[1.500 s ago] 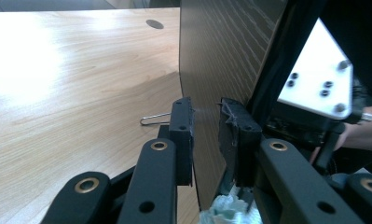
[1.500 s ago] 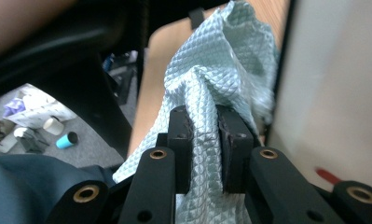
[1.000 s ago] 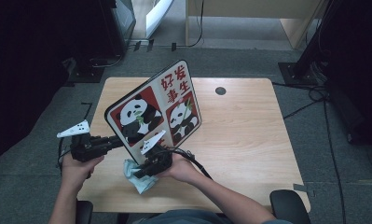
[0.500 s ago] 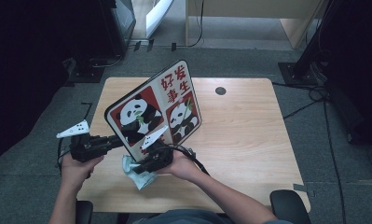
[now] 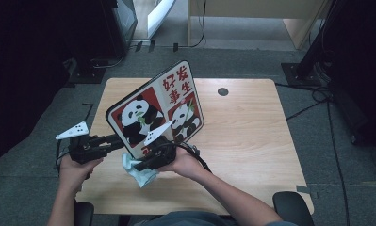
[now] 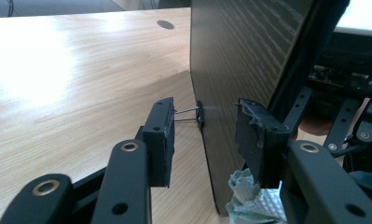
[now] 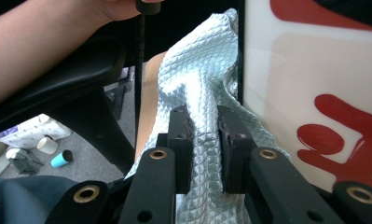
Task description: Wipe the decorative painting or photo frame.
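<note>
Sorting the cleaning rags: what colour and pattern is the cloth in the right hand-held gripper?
Pale mint-blue cloth with a quilted diamond pattern, clearest in the right gripper view.

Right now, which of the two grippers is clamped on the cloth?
The right gripper: its jaws pinch the pale blue quilted cloth. The left gripper stands open around the panda board's edge.

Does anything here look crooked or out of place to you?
Yes. The big panda-printed picture board stands tilted on one lower edge on the wooden table, not flat. The left claw straddles its edge without clamping it. The right claw pinches a crumpled pale-blue quilted cloth beside it.
</note>
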`<state>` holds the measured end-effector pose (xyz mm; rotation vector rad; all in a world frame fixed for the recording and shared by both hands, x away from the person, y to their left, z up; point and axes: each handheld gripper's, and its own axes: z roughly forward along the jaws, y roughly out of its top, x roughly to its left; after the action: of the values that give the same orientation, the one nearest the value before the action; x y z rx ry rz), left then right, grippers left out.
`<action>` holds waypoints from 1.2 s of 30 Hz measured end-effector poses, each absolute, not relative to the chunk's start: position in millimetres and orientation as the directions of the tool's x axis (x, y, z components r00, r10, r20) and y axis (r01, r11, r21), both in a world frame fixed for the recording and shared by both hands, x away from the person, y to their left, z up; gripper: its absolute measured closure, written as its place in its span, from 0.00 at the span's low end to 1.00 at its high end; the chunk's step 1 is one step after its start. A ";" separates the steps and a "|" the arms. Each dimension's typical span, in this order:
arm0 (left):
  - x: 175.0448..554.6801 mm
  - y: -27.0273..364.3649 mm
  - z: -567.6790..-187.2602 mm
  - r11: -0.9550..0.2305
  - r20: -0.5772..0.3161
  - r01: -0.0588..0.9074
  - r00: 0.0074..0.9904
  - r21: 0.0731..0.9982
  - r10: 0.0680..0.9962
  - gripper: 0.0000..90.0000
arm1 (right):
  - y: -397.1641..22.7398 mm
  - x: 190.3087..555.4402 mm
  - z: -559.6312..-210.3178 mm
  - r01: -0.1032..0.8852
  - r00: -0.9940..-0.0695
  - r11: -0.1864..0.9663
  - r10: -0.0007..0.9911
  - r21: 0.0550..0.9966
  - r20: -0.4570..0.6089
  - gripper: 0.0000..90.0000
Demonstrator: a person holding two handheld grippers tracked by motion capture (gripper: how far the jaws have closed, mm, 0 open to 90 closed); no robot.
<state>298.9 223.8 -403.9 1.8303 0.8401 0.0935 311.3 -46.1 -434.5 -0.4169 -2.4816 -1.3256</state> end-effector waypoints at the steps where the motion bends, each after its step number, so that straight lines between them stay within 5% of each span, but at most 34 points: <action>1: 299.1 224.1 -404.3 -0.183 -0.314 0.499 0.748 0.847 0.584 0.64 | -46.3 311.6 -434.3 0.386 -0.914 0.533 0.114 0.753 0.388 0.87; 14: 302.9 229.1 -411.6 -0.195 -0.302 0.494 0.751 0.847 0.587 0.50 | -45.1 314.1 -424.4 0.382 -0.916 0.534 0.112 0.754 0.384 0.87; 36: 302.7 245.7 -416.7 -0.191 -0.283 0.485 0.738 0.853 0.612 0.49 | -36.9 320.0 -396.6 0.377 -0.921 0.516 0.123 0.769 0.369 0.87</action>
<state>302.7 245.7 -416.7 1.8389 0.8528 0.1445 320.0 -36.9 -396.6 -0.4212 -2.4918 -1.3617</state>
